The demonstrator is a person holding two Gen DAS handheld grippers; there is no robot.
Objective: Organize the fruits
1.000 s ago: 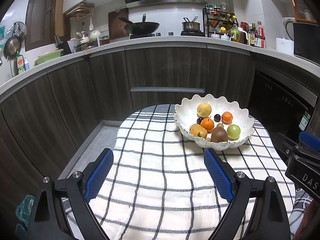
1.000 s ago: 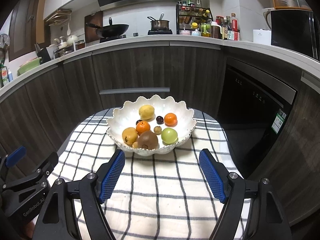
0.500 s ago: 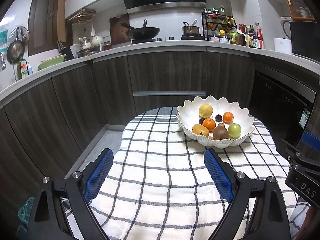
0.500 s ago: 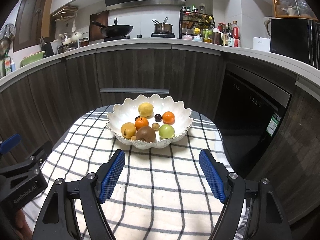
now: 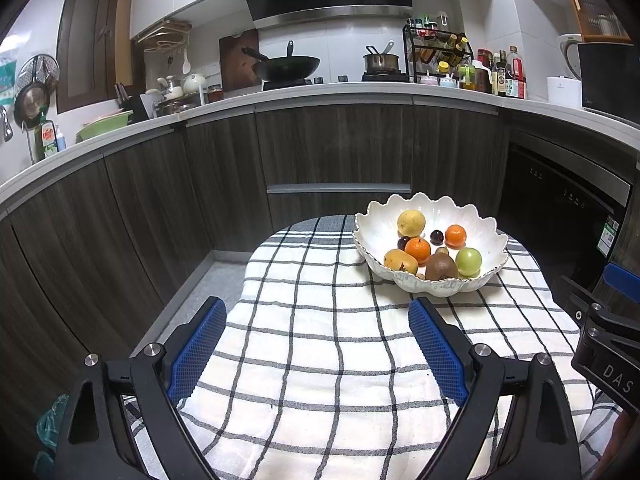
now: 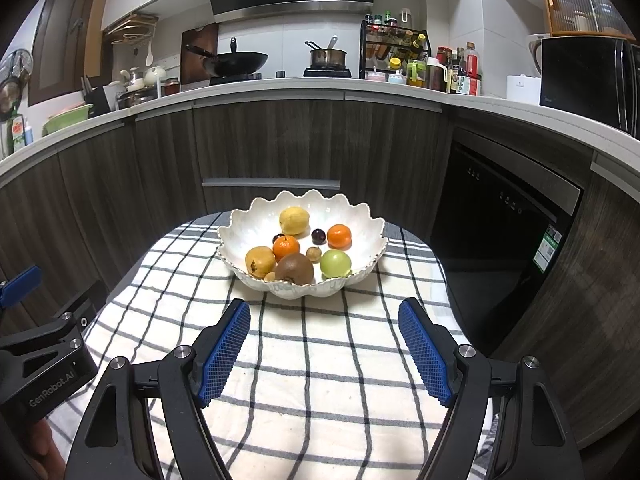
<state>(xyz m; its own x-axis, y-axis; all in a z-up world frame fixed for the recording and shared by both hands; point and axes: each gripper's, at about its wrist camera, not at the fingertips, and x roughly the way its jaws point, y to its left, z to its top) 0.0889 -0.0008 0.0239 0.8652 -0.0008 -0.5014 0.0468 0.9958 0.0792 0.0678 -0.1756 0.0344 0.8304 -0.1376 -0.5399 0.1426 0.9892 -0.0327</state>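
Right wrist: bowl (image 6: 240, 236) now farther off than 1 s ago; both claws, right claw (image 6: 324, 346) included, spread, empty; fruit all bowled.

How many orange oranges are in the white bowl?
2. One orange sits near the middle of the bowl, just behind the brown kiwi. The other orange sits toward the right, behind the green fruit. More could hide underneath.

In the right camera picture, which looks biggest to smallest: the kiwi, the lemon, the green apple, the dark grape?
1. Kiwi, though it sits nearest the camera.
2. Lemon and green apple look about alike.
3. Dark grape, clearly smallest.
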